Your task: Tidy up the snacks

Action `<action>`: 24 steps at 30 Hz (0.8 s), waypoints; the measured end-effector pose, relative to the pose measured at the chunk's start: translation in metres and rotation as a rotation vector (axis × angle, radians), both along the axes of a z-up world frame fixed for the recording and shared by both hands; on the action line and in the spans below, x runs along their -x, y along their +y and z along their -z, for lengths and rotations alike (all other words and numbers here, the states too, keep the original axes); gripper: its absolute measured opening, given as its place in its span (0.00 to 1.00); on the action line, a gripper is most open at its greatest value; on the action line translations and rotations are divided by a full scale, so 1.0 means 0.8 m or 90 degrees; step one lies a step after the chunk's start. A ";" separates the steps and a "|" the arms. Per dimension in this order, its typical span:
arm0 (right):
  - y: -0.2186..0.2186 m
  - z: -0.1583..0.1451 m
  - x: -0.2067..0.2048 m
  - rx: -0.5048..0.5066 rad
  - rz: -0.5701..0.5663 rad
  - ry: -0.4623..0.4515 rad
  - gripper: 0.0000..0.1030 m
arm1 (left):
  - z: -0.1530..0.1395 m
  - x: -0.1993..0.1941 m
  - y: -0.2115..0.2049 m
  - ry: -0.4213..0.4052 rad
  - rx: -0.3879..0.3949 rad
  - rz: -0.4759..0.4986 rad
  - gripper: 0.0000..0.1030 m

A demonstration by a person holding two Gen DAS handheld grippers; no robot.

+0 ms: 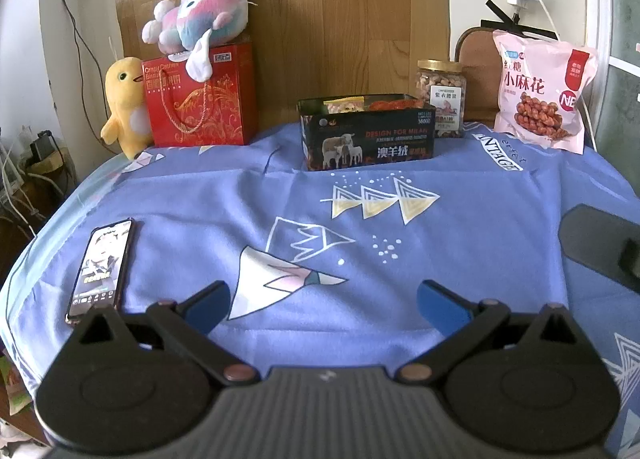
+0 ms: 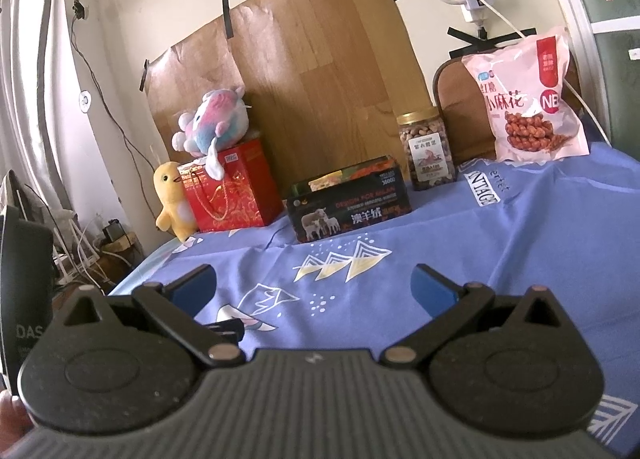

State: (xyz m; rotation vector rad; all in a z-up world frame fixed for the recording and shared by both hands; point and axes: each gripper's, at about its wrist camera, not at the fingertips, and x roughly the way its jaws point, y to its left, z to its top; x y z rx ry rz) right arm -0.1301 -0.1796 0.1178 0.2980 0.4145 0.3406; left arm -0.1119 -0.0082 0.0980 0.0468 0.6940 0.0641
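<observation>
Judging from how things lie, the largest risk is carried by the blue cloth (image 1: 240, 195) spread over the counter: it is loose and creased, so a snag by either set of tongs could drag everything standing on it. Next, the pink snack bag (image 1: 540, 95) is propped upright at the far right against a chair back and could be tipped over by a light nudge. The dark tin (image 1: 366, 133), at the far middle and already holding some packets, could be pushed back into the jar of nuts (image 1: 442, 99) just behind its right end. A phone (image 1: 102, 267) near the left edge could be knocked off. Both the left tongs (image 1: 324, 305) and the right tongs (image 2: 314, 291) are seen spread wide and holding nothing, well short of the snacks. What lies inside the tin is mostly hidden by its wall, and the jar's label cannot be read.
</observation>
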 end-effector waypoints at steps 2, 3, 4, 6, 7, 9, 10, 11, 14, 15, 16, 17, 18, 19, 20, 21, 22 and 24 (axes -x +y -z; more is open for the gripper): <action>0.000 0.000 0.000 0.000 0.000 0.001 1.00 | 0.001 -0.001 0.001 0.002 0.001 0.000 1.00; 0.000 0.001 0.000 0.000 -0.001 0.001 1.00 | 0.002 -0.001 0.001 0.004 0.002 0.000 1.00; 0.000 0.001 -0.001 0.001 0.000 0.002 1.00 | 0.002 -0.001 0.001 0.005 0.002 -0.001 1.00; 0.000 0.002 0.000 0.000 0.001 0.002 1.00 | 0.004 -0.001 0.001 0.006 0.001 -0.001 1.00; 0.000 0.002 0.000 0.001 0.001 0.001 1.00 | 0.004 -0.002 0.000 0.006 0.000 -0.001 1.00; 0.000 0.002 0.000 0.002 0.002 0.000 1.00 | 0.006 -0.002 0.000 0.008 0.000 -0.001 1.00; 0.000 0.002 0.000 0.002 0.001 0.001 1.00 | 0.006 -0.002 -0.001 0.010 0.000 0.000 1.00; 0.000 0.002 -0.001 0.002 0.000 0.002 1.00 | 0.007 -0.002 -0.001 0.010 -0.001 0.000 1.00; 0.000 0.003 -0.001 0.003 0.000 0.004 1.00 | 0.009 -0.003 -0.001 0.013 -0.002 0.001 1.00; 0.000 0.003 -0.001 0.003 0.000 0.004 1.00 | 0.010 -0.003 -0.001 0.014 -0.003 0.001 1.00; 0.000 0.003 -0.001 0.002 0.000 0.003 1.00 | 0.010 -0.002 -0.002 0.015 -0.004 0.001 1.00; 0.000 0.003 -0.001 0.003 -0.001 0.004 1.00 | 0.011 -0.002 -0.003 0.015 -0.004 0.001 1.00; 0.000 0.003 -0.001 0.003 0.000 0.004 1.00 | 0.012 -0.002 -0.003 0.016 -0.005 0.001 1.00; 0.000 0.004 -0.001 0.004 -0.001 0.005 1.00 | 0.013 -0.002 -0.004 0.017 -0.006 0.002 1.00; 0.001 0.004 -0.001 0.004 -0.001 0.006 1.00 | 0.013 -0.002 -0.005 0.019 -0.006 0.002 1.00; 0.001 0.005 -0.002 0.005 -0.002 0.007 1.00 | 0.014 -0.002 -0.005 0.020 -0.007 0.004 1.00; 0.001 0.005 -0.002 0.005 -0.003 0.007 1.00 | 0.015 -0.002 -0.006 0.021 -0.007 0.004 1.00; 0.001 0.005 -0.002 0.005 -0.001 0.007 1.00 | 0.015 -0.002 -0.007 0.021 -0.009 0.005 1.00</action>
